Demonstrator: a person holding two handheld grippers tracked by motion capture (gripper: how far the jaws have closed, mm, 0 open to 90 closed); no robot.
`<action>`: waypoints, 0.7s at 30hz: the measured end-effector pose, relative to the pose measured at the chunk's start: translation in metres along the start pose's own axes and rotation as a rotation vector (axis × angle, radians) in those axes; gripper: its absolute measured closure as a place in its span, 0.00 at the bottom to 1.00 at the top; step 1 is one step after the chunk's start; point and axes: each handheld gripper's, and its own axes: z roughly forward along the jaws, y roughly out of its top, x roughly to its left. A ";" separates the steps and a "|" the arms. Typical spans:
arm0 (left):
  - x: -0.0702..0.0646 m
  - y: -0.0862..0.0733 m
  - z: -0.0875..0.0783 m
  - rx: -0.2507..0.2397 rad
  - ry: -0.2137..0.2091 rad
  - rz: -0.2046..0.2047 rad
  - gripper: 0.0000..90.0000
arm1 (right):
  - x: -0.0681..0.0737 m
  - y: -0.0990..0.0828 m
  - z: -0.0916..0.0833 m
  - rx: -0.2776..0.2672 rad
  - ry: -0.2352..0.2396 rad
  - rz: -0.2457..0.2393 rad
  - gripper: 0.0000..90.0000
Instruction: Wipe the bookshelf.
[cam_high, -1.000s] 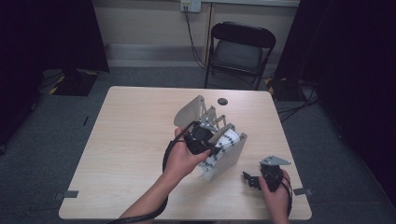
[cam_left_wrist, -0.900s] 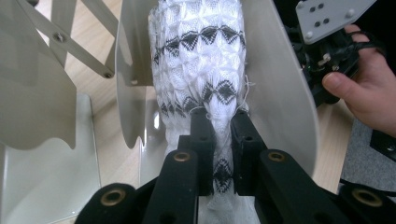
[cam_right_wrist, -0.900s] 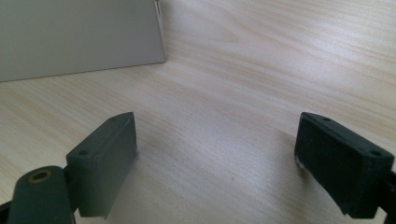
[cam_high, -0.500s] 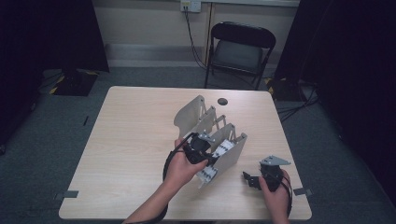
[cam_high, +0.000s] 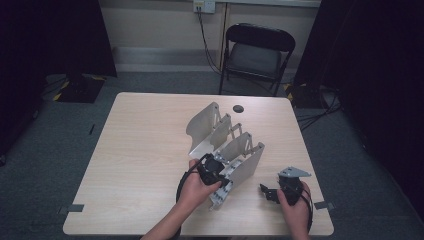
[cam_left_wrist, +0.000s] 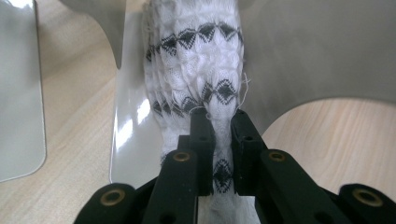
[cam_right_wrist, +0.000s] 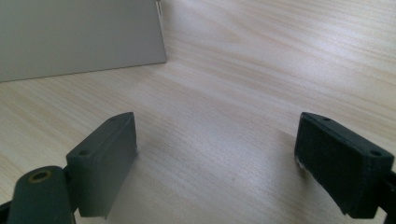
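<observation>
Two tongs — left (cam_left_wrist: 219, 135) pinching patterned cloth (cam_left_wrist: 196, 60) (seen close), right (cam_right_wrist: 215, 168) spread wide.

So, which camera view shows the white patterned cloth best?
The left gripper view: the white cloth with black diamonds fills its centre, pinched by the left gripper between grey dividers. The high view shows just a small white patch. In the right gripper view there is bare table.
</observation>
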 end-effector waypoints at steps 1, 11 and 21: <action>0.000 -0.001 0.000 0.008 0.008 0.008 0.91 | 0.000 0.000 0.000 0.000 0.000 0.000 0.14; 0.002 0.004 -0.012 0.022 0.025 0.008 0.91 | 0.000 0.000 0.000 0.000 0.000 0.000 0.14; 0.002 0.035 -0.063 -0.030 0.054 0.027 0.91 | 0.000 0.000 0.000 0.000 0.000 0.000 0.14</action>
